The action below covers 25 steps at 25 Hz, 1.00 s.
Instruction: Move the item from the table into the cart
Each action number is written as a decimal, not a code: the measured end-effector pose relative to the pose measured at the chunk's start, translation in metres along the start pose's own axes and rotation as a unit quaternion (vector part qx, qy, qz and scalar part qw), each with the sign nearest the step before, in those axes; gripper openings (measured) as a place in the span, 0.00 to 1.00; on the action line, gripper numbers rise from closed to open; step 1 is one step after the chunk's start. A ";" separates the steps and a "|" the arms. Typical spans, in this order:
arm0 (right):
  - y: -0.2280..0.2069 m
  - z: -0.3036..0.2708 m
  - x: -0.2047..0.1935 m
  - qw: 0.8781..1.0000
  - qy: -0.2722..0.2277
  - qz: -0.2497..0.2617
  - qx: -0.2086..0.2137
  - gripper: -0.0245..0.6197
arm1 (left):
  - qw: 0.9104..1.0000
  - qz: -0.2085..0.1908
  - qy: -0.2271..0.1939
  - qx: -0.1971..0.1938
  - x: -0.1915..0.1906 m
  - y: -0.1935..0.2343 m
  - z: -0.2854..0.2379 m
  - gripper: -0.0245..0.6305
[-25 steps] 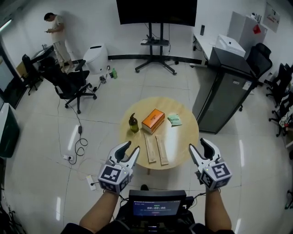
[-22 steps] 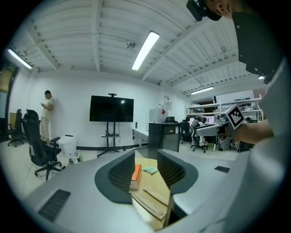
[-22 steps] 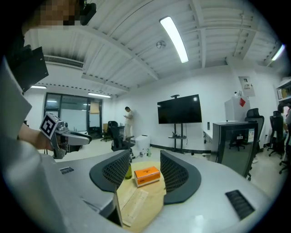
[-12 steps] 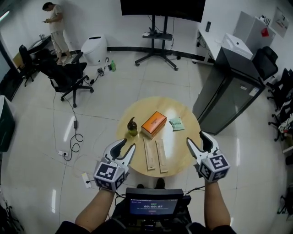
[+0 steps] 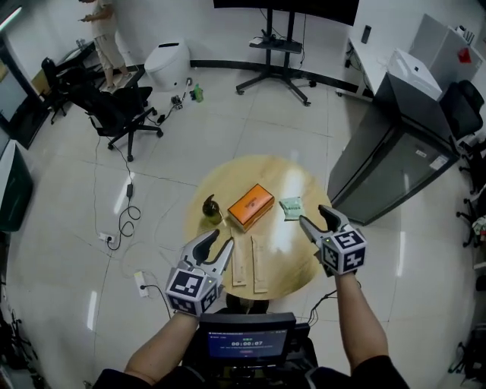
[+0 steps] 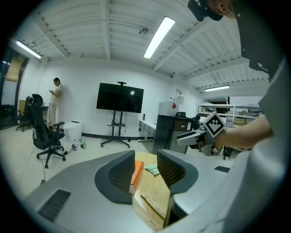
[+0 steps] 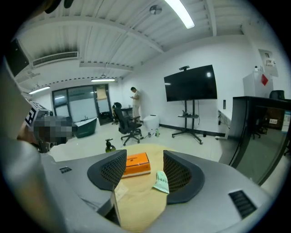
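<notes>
A round wooden table (image 5: 298, 262) carries an orange box (image 5: 250, 206), a green pouch (image 5: 291, 207), a dark green pump bottle (image 5: 210, 207) and two long pale strips (image 5: 249, 264). My left gripper (image 5: 215, 248) hangs open at the table's near left edge, nothing between its fingers; along its jaws I see the orange box (image 6: 138, 169) and the pouch (image 6: 152, 169). My right gripper (image 5: 314, 218) is over the table's right edge, beside the pouch. Its jaws have just been opening and stand wide and empty, framing the box (image 7: 136, 164) and the pouch (image 7: 161, 182).
A tall dark grey cabinet (image 5: 395, 159) stands right of the table. An office chair (image 5: 114, 114), floor cables (image 5: 125, 220), a white appliance (image 5: 168, 64) and a TV stand (image 5: 285, 45) lie beyond. A person (image 5: 106, 23) stands far back left. A dark screen unit (image 5: 243, 346) sits below my arms.
Both grippers have moved forward and down towards the table. The right one has come from off the table's near right to over its right edge, by the pouch.
</notes>
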State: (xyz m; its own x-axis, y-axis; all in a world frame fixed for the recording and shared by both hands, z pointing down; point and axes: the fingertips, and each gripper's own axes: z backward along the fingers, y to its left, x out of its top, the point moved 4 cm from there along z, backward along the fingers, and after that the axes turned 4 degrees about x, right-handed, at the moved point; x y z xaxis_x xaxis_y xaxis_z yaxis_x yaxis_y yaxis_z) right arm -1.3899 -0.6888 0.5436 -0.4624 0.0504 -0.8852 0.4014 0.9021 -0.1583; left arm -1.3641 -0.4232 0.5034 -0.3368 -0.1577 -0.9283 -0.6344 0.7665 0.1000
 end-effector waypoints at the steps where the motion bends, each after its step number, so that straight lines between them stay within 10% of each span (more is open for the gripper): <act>1: -0.009 -0.017 -0.006 1.000 0.015 0.000 0.003 0.44 | 1.000 0.007 0.007 -0.004 -0.006 0.001 -0.011 0.29; 11: -0.087 -0.186 -0.090 0.982 0.185 0.033 0.017 0.44 | 0.996 0.055 0.070 -0.008 -0.073 0.043 -0.136 0.29; 25: -0.090 -0.253 -0.132 0.975 0.210 -0.014 0.075 0.45 | 0.991 0.066 0.113 -0.004 -0.117 0.076 -0.205 0.29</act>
State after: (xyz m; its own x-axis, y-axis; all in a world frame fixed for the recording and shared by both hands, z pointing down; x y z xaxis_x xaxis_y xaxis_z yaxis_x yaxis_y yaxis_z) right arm -1.5653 -0.6685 0.7858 -0.7455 0.2254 -0.6272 0.4799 0.8346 -0.2706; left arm -1.5154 -0.4737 0.6934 -0.5642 -0.1917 -0.8031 -0.5792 0.7851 0.2195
